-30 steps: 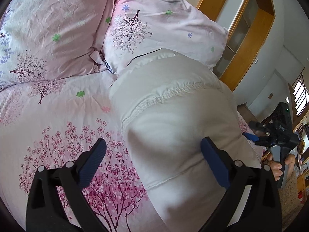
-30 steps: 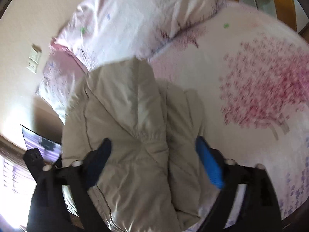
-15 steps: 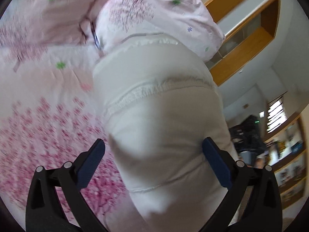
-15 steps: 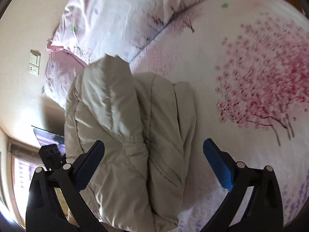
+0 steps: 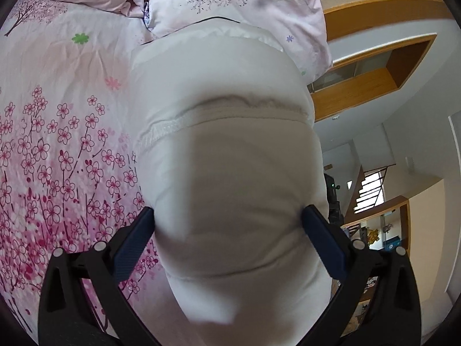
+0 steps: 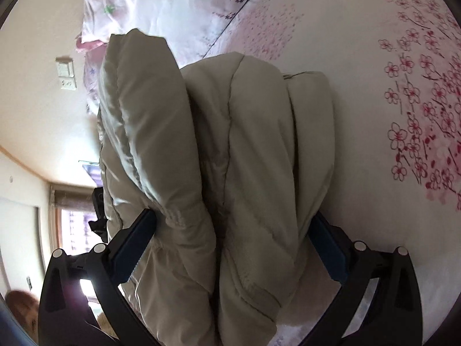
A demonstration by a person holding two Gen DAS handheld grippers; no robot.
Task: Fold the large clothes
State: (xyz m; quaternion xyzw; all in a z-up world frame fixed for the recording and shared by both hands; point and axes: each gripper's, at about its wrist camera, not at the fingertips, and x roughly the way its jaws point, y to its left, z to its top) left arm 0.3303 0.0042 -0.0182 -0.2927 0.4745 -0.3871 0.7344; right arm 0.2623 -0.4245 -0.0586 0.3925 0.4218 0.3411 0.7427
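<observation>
A folded, puffy beige jacket [image 5: 227, 150] lies on the flowered bedspread [image 5: 57, 132]. In the left wrist view its end fills the space between my left gripper's [image 5: 229, 225] wide-open jaws, and both blue pads touch its sides. In the right wrist view the jacket [image 6: 230, 150] shows as thick stacked folds, and my right gripper [image 6: 233, 230] straddles that end, wide open, pads against the fabric. The left gripper [image 6: 99, 210] shows dark behind the bundle.
Two pink flowered pillows [image 5: 230, 3] lie at the head of the bed beyond the jacket. A wooden shelf unit [image 5: 374, 66] and the room lie past the bed's edge. A wall with a switch plate [image 6: 66, 73] is on the other side.
Both grippers have moved in towards the folded jacket. Its ends now sit between the open jaws, where before the jaws stood short of it.
</observation>
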